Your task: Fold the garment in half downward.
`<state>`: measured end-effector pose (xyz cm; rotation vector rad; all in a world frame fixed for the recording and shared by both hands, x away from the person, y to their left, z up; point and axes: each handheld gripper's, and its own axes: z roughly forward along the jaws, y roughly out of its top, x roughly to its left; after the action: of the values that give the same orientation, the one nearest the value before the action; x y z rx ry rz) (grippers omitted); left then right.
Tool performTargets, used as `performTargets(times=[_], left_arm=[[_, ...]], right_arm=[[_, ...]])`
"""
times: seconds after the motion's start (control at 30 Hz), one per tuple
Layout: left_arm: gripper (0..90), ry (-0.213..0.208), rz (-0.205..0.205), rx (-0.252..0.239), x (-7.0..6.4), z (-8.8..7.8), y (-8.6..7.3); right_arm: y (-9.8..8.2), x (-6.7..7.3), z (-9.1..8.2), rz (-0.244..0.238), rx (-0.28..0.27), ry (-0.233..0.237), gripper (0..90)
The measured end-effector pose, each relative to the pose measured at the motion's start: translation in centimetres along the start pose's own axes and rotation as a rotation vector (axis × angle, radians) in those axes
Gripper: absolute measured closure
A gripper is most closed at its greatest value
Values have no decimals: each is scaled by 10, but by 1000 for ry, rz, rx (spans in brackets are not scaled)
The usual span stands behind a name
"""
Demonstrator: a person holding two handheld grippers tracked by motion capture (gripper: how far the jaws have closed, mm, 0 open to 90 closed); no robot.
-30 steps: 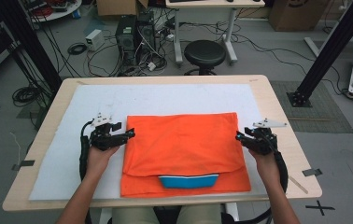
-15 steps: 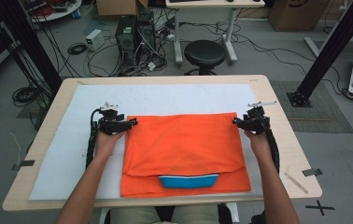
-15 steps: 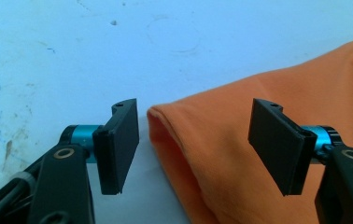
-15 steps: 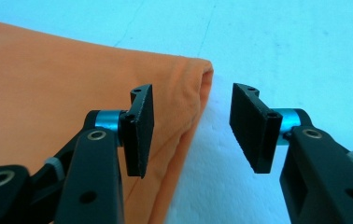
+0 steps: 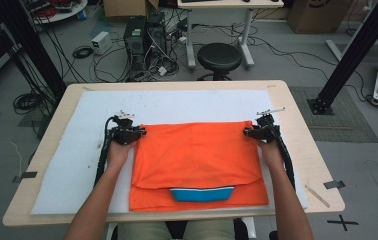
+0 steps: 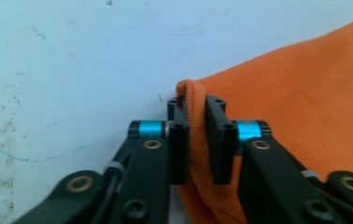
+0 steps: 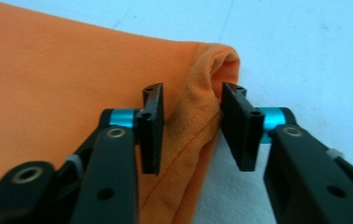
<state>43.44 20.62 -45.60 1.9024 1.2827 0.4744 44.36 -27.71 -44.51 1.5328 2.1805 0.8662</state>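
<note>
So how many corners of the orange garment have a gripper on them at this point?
2. The left gripper pinches the far left corner of the orange garment, its jaws just closed. The right gripper straddles the far right corner, jaws closing, one pad touching.

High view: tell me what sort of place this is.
Most likely a lab or workshop set up for recording. Computer towers stand on the floor among loose cables, black frame legs flank the table, and cardboard boxes sit at the back.
</note>
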Motion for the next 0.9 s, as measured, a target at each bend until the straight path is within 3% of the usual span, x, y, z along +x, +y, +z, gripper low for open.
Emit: performTargets(times=[0.07,0.2,0.37,0.5,0.6,0.77,0.9], left_arm=[[830,4,-5,-3,0,0,0],[845,5,-38,-21,1,1,1],[848,-5,-103,-78,5,0,3],[848,-6,-134,-115,7,1,5],[848,-11,-142,-111,6,3,12],[847,-15,-145,-115,4,9,30],[847,-32,-157,-170,5,13,39]], right_arm=[[0,1,0,-6,2,23,752],[4,3,0,-31,19,31,828],[7,-5,-2,29,-37,0,840],[14,-6,-2,32,-71,-42,842],[21,-5,-2,16,-84,-87,842],[31,-11,-6,29,-115,-114,841],[38,-16,-7,26,-134,-125,840]])
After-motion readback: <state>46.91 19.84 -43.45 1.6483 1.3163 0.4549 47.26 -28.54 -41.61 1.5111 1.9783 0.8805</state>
